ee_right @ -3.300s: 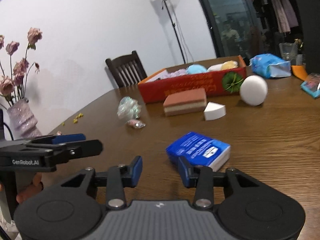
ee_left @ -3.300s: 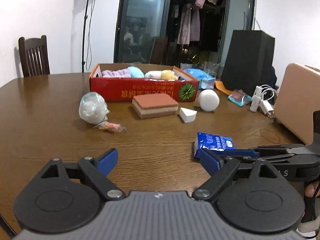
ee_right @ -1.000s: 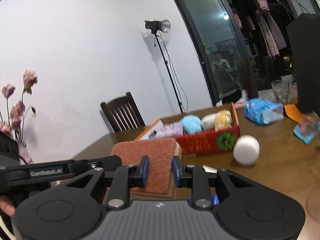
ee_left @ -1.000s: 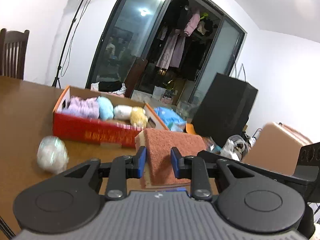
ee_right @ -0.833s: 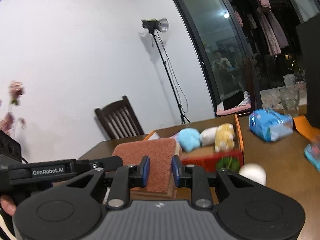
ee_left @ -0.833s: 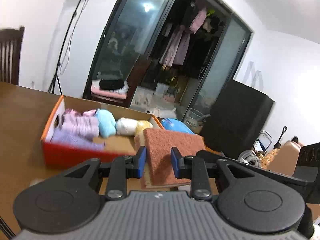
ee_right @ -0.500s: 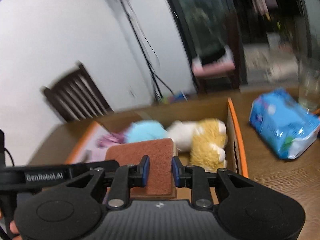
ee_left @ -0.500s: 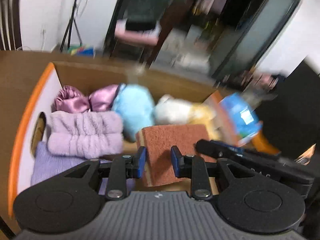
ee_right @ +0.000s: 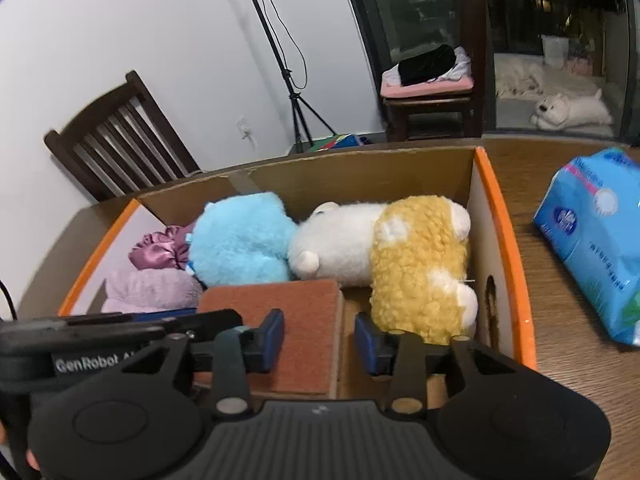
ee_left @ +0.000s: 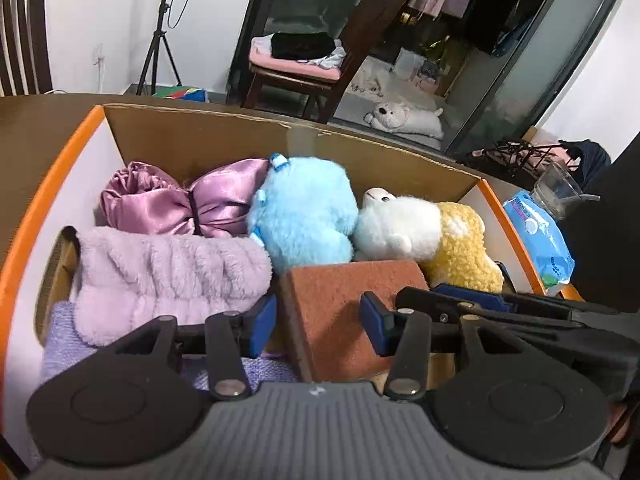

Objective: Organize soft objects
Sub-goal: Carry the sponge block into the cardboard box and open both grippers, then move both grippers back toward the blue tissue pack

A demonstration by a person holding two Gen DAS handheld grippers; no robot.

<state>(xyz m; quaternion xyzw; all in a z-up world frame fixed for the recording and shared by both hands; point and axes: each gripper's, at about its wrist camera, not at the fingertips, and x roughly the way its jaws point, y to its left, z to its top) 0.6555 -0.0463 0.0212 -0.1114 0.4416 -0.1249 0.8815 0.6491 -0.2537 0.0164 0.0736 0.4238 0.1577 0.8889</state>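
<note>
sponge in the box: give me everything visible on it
The sponge is a rectangular block with a coarse rust-brown scouring top and a tan foam layer below, visible along its edge. It sits near the front of the box, slightly tilted, against the blue plush and beside the yellow-white plush. It lies between the opening jaws of both the left tool and the right tool, with gaps showing at the pads.

I can't see the near end of the sponge (ee_left: 352, 312) behind my hand-held gripper; the frame's left edge cuts off the chair (ee_left: 22, 28).
</note>
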